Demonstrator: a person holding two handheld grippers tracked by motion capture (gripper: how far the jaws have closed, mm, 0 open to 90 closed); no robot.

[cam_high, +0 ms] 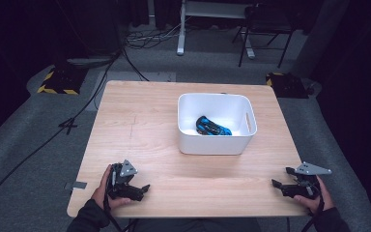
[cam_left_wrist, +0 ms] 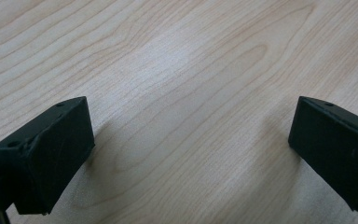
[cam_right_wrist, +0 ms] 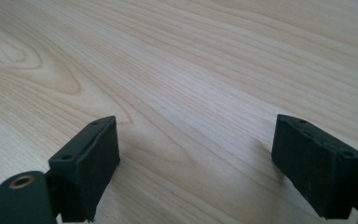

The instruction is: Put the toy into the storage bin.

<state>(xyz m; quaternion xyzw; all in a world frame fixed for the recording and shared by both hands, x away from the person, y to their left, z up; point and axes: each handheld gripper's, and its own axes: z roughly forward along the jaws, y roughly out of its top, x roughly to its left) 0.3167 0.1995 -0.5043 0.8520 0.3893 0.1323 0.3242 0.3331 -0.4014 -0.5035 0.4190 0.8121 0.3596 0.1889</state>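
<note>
filling the middle of the high view, the wooden counter (cam_high: 140, 140) carries a white bin (cam_high: 216, 145) right of centre, with a blue toy car (cam_high: 212, 127) lying inside on its floor. the left hand-held gripper (cam_high: 142, 189) rests at the lower left, jaws spread wide over bare wood. the right hand-held gripper (cam_high: 280, 180) sits at the lower right, jaws likewise apart and holding nothing.

**Dark room, grey floor**

A pale wooden counter (cam_high: 140, 135) stands on grey carpet (cam_high: 24, 145). Black cables (cam_high: 53, 135) trail across the floor at the left. Behind it are a white desk frame (cam_high: 181, 29) and a dark chair (cam_high: 265, 29). Yellow-and-black striped blocks (cam_high: 58, 82), perhaps stand bases, sit near the far corners. The walls are lost in darkness.
</note>
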